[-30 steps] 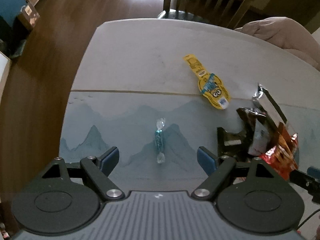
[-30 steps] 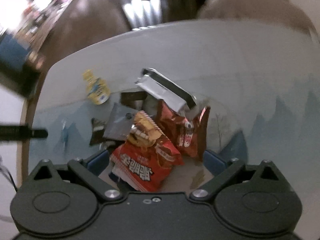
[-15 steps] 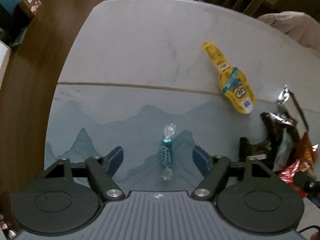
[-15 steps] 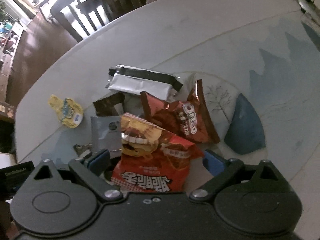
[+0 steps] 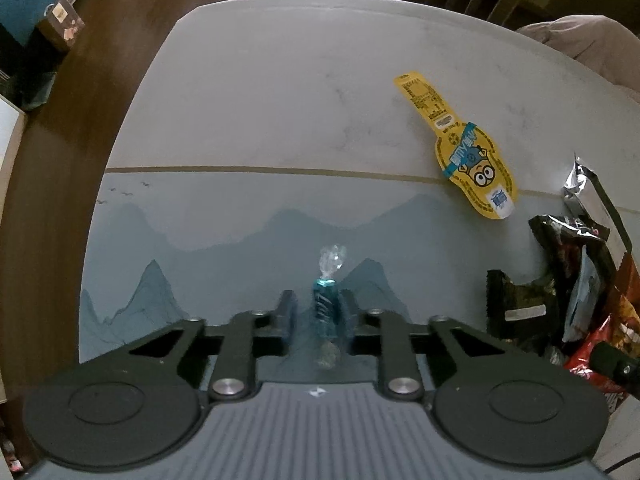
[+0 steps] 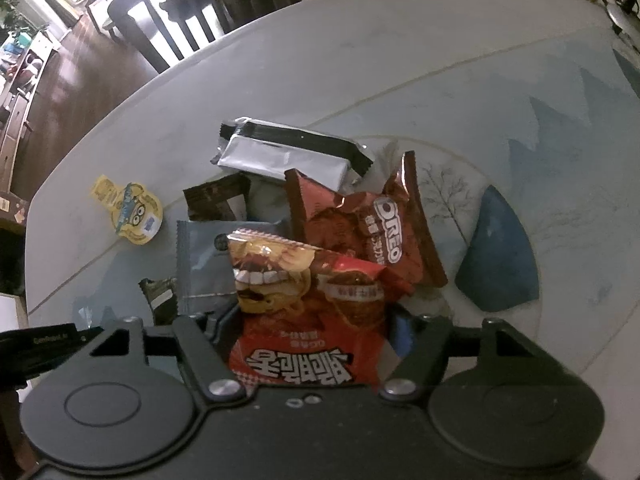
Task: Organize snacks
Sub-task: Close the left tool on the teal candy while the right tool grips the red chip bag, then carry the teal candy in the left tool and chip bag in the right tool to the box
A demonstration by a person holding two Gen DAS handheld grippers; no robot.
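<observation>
Clamped thinly on the teal candy (image 5: 325,309) by the left gripper (image 5: 319,312) low on the worktop (image 5: 280,92), closing round the red bag (image 6: 308,316) atop the pile with the right gripper (image 6: 310,330): likely slipping or dragging neighbours on lifting.

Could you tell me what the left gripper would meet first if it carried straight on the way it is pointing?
Probably the table right beneath it: the left gripper points down and is closed on the teal candy.

The left gripper (image 5: 319,314) points straight down, fingers pinched nearly together; the right gripper (image 6: 308,330), tilted steeply down, has been closing.
</observation>
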